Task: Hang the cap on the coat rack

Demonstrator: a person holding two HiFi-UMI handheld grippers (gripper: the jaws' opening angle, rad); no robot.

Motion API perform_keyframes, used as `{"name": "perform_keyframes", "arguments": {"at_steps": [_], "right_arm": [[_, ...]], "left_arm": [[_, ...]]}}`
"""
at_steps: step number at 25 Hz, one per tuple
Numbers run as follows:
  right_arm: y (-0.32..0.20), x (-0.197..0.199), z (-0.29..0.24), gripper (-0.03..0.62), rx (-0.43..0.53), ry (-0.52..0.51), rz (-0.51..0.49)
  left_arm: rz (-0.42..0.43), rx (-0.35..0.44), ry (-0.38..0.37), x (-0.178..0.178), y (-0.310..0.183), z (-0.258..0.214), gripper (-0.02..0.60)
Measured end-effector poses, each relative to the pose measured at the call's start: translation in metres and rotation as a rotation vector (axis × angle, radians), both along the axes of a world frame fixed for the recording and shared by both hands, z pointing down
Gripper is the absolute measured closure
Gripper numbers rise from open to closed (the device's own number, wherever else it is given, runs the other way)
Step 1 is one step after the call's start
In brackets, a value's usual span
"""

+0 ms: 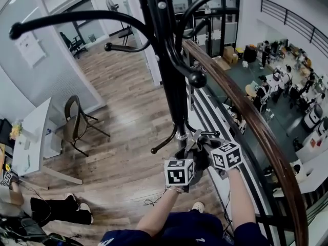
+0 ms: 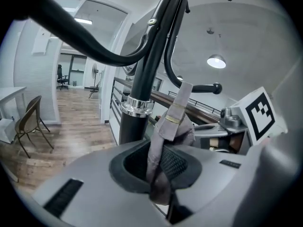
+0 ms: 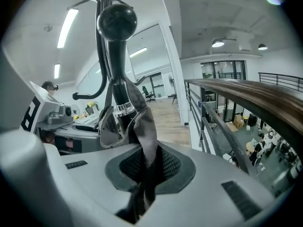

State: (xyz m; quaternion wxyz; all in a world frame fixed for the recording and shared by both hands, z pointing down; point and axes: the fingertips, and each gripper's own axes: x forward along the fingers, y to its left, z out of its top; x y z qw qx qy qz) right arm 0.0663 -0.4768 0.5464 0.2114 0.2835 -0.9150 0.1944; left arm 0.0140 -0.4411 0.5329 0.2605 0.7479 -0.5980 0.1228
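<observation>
A black coat rack with curved, ball-tipped hooks rises right in front of me. Low beside its pole, both grippers hold a grey cap between them. My left gripper is shut on a fold of the cap, with the strap and its brass buckle standing up next to the pole. My right gripper is shut on another fold of the cap, just below a ball-ended hook. In each gripper view the fabric runs down between the jaws, at the left gripper and the right gripper.
A wooden handrail with a railing runs close on the right, above a lower floor with people. A chair and a white table stand at the left on the wood floor. A person's black shoes lie lower left.
</observation>
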Motion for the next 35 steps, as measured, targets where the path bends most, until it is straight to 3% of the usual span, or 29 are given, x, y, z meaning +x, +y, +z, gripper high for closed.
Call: {"name": "perform_keyframes", "arguments": {"at_steps": [3,4,5,10,17,25,35], "right_arm": [[-0.004,0.004,-0.003,0.532,0.035,-0.030,0.051],[-0.005,0.005,-0.005,0.448,0.048,-0.039,0.067],[-0.005,0.007,-0.006,0.359,0.057,-0.047,0.081],[0.003,0.025,-0.018,0.259,0.119,-0.050,0.155],[0.032,0.052,-0.044,0.261,0.259,-0.006,0.271],[0.090,0.049,-0.072,0.264,0.385,0.013,0.332],[0.179,0.041,-0.072,0.273,0.463,0.071,0.460]], "left_arm": [[-0.015,0.014,-0.006,-0.001,-0.001,0.000,0.525],[-0.018,0.021,-0.004,-0.002,-0.001,0.000,0.515],[-0.020,0.028,0.000,-0.002,-0.001,-0.001,0.487],[0.011,0.080,0.011,-0.004,0.010,-0.009,0.329],[0.143,0.149,-0.034,0.004,0.034,-0.022,0.281],[0.231,0.308,-0.069,0.005,0.072,-0.054,0.273],[0.274,0.327,-0.021,-0.028,0.147,-0.047,0.273]]}}
